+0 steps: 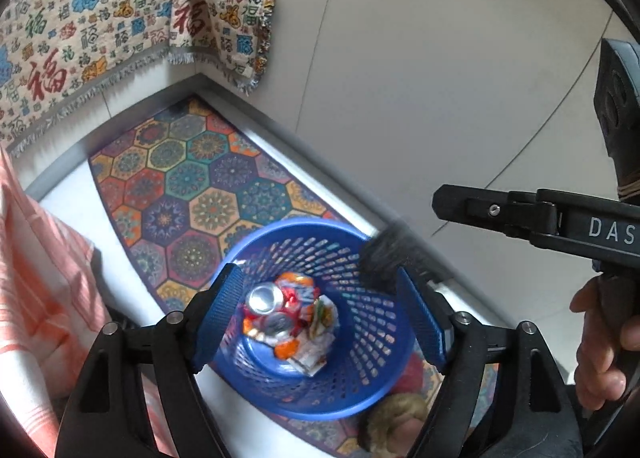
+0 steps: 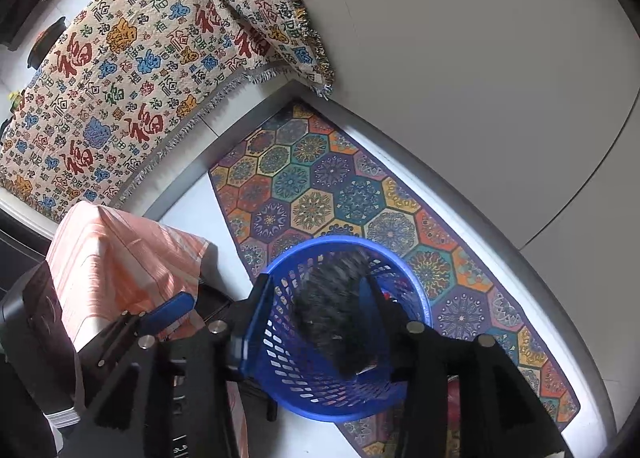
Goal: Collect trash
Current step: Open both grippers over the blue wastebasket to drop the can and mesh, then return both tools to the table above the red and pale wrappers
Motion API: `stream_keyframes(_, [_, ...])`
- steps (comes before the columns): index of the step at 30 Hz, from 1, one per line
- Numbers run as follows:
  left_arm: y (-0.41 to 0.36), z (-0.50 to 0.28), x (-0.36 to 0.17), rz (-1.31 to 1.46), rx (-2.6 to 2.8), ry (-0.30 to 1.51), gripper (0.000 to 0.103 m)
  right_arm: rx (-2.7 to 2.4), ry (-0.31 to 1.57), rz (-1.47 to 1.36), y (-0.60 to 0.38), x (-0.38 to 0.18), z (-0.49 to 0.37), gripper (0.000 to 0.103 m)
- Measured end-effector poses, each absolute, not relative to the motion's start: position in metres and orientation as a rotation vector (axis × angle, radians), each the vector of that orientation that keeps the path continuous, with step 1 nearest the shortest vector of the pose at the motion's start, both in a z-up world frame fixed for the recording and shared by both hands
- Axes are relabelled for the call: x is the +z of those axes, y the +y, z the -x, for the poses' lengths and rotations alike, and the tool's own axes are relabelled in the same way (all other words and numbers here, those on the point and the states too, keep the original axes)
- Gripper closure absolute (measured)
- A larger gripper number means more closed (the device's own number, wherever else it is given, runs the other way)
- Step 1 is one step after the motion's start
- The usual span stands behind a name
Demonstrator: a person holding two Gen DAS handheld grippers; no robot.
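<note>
White tiled floor (image 2: 460, 57) is taking up most of the room. Patterned throw (image 2: 120, 89) is draping far left, hexagon rug (image 2: 360, 193) lying under blue basket (image 1: 372, 378). Crushed cans and wrappers (image 1: 288, 318) are sitting in the basket. Blurred dark object (image 2: 336, 314) is sitting between right gripper (image 2: 316, 334) fingers, over the basket; grip state unclear. Left gripper (image 1: 320, 322) is hanging wide, empty.

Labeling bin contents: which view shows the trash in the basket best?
Left wrist: it looks straight down into the basket, showing crushed cans and wrappers on the bottom. In the right wrist view a blurred dark object hides nearly all of the interior.
</note>
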State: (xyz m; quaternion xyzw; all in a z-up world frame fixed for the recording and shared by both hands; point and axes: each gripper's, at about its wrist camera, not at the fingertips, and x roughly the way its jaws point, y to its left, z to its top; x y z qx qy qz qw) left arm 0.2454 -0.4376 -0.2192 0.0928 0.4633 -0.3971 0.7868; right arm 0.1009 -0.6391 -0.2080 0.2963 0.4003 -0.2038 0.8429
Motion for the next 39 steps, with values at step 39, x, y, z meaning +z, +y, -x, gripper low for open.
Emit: stream_keyframes(39, [-0.048, -0.399, -0.166, 0.174, 0.066, 0.910, 0.011, 0.147, 0.769, 0.188, -0.264, -0.178, -0.174, 0.050])
